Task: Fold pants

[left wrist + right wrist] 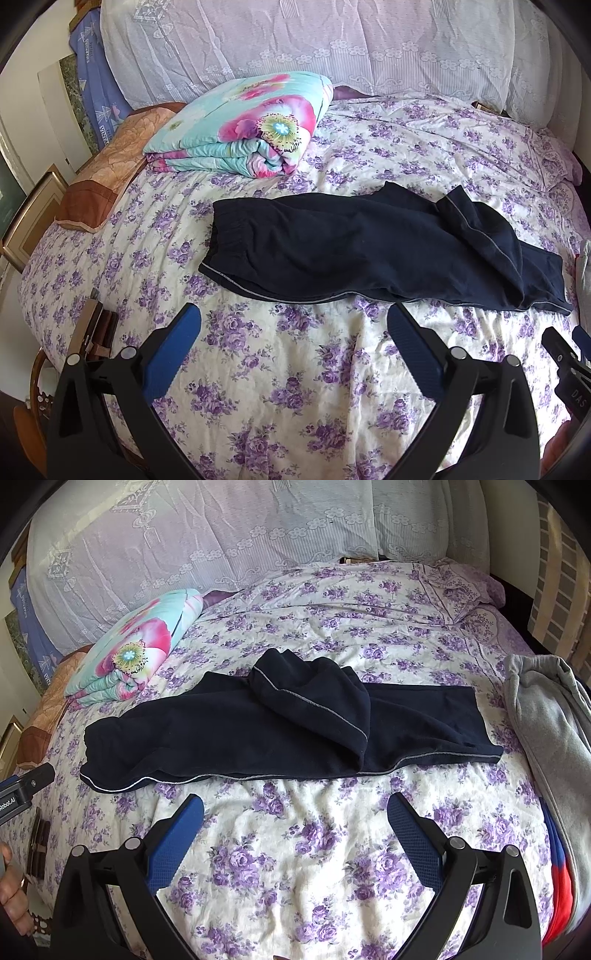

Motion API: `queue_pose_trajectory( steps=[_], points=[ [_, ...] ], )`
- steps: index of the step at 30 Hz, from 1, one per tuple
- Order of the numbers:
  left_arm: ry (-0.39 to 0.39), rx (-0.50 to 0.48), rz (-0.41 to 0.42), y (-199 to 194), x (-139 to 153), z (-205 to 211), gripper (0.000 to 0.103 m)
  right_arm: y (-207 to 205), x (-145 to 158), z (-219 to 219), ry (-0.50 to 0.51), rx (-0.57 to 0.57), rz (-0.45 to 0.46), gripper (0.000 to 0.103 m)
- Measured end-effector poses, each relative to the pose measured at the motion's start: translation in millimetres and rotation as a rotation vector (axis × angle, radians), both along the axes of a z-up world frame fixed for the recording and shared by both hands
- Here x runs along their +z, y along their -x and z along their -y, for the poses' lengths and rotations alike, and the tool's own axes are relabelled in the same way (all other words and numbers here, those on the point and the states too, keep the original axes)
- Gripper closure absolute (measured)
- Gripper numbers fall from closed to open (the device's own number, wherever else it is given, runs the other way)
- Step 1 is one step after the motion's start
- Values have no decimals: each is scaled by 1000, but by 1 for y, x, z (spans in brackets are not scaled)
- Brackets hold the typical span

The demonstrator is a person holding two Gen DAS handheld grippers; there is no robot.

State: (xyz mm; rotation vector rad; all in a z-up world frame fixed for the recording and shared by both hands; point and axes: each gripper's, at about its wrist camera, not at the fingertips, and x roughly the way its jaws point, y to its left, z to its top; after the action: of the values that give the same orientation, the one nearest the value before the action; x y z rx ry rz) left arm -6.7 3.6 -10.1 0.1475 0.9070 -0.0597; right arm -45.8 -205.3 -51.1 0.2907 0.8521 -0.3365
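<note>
Dark navy pants with thin grey side piping lie across the purple-flowered bedspread. The waistband is at the left and the leg ends at the right. One leg is folded back and bunched over the other near the middle. My left gripper hovers open over the bedspread, just short of the pants' near edge. My right gripper is open too, likewise a little short of the near edge. Neither touches the fabric. The tip of the right gripper shows at the right edge of the left wrist view.
A folded floral quilt lies at the back left, with an orange pillow beside it. Lace-covered pillows line the headboard. A grey garment lies at the bed's right side. A hand holds the left gripper.
</note>
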Motion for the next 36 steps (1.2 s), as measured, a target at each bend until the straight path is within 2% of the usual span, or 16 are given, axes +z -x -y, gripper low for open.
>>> queue_pose_trajectory(
  steps=[14,36],
  points=[
    [4,0,-35,0,-5,8,5,2,0,3,-24,-13,-19,3],
    [4,-4,-118,-27,-15,11,5,-16,-7,13,-49,-30,-64,3]
  ],
)
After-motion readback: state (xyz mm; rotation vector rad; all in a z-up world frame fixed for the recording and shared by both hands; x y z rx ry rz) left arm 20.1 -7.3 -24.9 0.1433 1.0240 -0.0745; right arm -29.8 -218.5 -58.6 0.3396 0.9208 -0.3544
